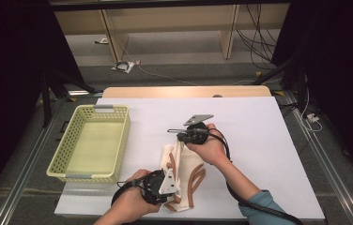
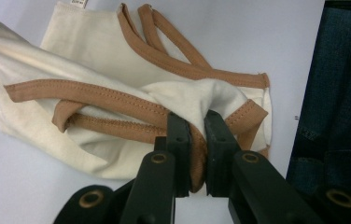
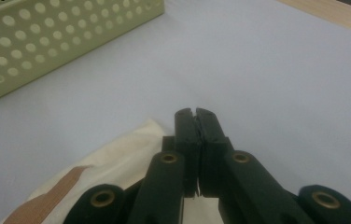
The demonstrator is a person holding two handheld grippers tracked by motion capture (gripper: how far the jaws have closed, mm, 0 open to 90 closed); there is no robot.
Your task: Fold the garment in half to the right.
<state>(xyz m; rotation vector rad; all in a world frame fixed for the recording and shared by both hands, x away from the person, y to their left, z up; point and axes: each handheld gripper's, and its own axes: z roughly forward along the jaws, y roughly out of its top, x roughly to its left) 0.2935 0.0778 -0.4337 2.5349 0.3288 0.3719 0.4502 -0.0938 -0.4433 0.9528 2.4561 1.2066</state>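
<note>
High view looks down; both gripper views sit close, sharing the cream garment [image 2: 94, 93].

A: What sort of place is shown?

B: A lab or recording room is suggested. The worktop [image 1: 259, 140] is covered by a plain white sheet and flanked by dark curtains [image 1: 10, 70].

A: What else points to that?

B: Loose cables [image 1: 254, 42] are seen on the grey floor [image 1: 174, 70], metal rails [image 1: 29, 159] are set beside the worktop, and bare wooden furniture [image 1: 165, 23] is placed behind.

Cream garment [image 2: 94, 56] with brown trim; pale-green basket [image 1: 92, 143].
</note>
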